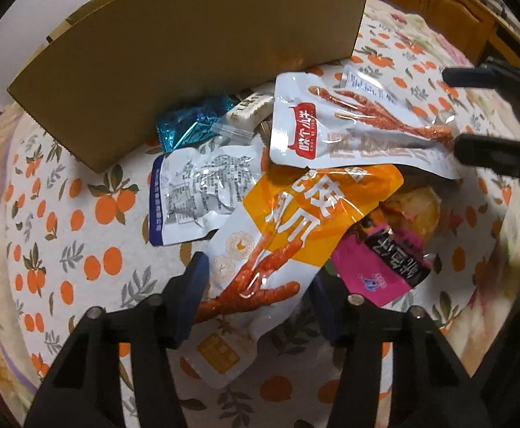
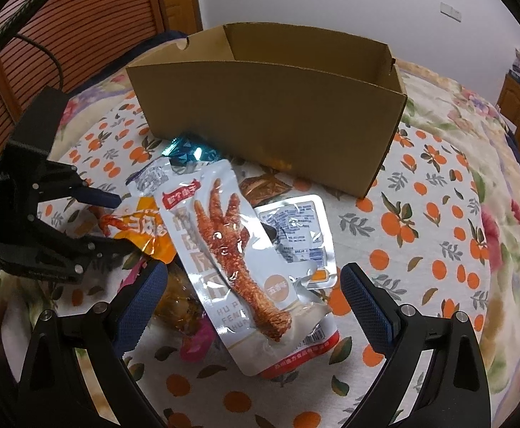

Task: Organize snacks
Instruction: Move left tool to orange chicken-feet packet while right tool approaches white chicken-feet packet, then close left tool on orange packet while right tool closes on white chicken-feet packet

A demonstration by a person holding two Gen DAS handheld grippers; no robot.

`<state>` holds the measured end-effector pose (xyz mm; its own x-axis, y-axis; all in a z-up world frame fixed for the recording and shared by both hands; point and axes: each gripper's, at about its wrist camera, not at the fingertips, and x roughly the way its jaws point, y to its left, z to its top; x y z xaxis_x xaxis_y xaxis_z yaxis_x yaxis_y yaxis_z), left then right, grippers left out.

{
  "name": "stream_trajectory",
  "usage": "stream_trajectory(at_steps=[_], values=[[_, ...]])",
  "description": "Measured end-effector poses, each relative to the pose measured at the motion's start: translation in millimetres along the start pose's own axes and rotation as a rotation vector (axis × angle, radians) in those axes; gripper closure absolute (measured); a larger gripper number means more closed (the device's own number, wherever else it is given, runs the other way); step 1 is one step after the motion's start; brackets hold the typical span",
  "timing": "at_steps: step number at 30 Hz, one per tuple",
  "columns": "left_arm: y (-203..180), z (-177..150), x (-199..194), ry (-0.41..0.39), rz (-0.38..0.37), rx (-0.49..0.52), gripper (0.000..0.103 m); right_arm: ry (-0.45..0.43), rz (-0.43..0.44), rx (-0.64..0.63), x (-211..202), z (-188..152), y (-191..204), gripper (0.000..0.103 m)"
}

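From my left wrist camera, my left gripper (image 1: 256,306) is spread wide, with an orange chicken-foot snack pack (image 1: 288,235) lying between its fingers. A white chicken-foot pack (image 1: 334,125) lies on top of the pile, next to a silver pack (image 1: 195,196), a pink pack (image 1: 384,267) and a blue candy wrapper (image 1: 188,125). The cardboard box (image 1: 188,53) stands behind them on the orange-print cloth (image 1: 81,249).

From my right wrist camera, my right gripper (image 2: 256,306) is spread wide around the white chicken-foot pack (image 2: 238,249), not squeezing it. The box (image 2: 267,114) stands open behind the pile. My left gripper (image 2: 117,221) sits at the left, open around the orange pack (image 2: 145,228).
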<state>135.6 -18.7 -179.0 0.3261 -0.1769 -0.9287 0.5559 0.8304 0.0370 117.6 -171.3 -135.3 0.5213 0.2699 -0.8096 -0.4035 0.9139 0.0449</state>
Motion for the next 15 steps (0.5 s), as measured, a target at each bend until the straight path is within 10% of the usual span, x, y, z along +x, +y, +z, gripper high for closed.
stream_trajectory(at_steps=[15], values=[[11,5,-20,-0.047,-0.104,-0.06,0.082,0.081,0.065,-0.019,22,3,-7,0.045]])
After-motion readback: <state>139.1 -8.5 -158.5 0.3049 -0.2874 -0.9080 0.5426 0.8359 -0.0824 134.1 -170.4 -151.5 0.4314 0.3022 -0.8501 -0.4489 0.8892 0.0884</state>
